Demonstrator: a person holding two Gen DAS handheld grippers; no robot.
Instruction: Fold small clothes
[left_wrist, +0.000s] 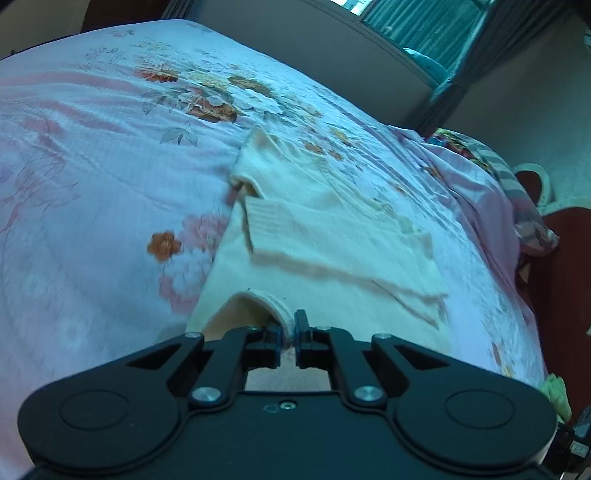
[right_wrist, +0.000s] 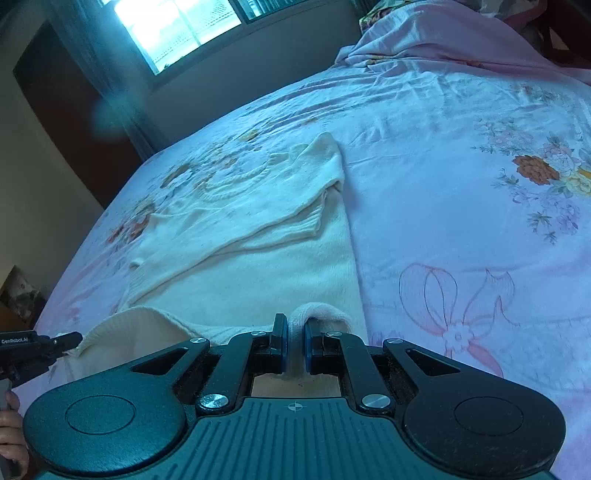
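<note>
Cream sweater (left_wrist: 332, 236) flat on floral bedsheet (left_wrist: 92, 184), sleeves folded across. Left claw (left_wrist: 288, 332) pinching its near hem; right claw (right_wrist: 295, 332) pinching hem likewise. Crumpled pink bedding (right_wrist: 461, 40) heaped beyond; window (right_wrist: 177, 26) behind

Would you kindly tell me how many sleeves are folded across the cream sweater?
2: one sleeve and the other sleeve both lie crossed over the sweater body, cuffs inward.

A cream knit sweater (left_wrist: 332, 229) lies on a pale pink sheet (left_wrist: 92, 177) printed with orange, pink and white flowers, gripped by black grippers with blue pads (right_wrist: 283, 345).
</note>
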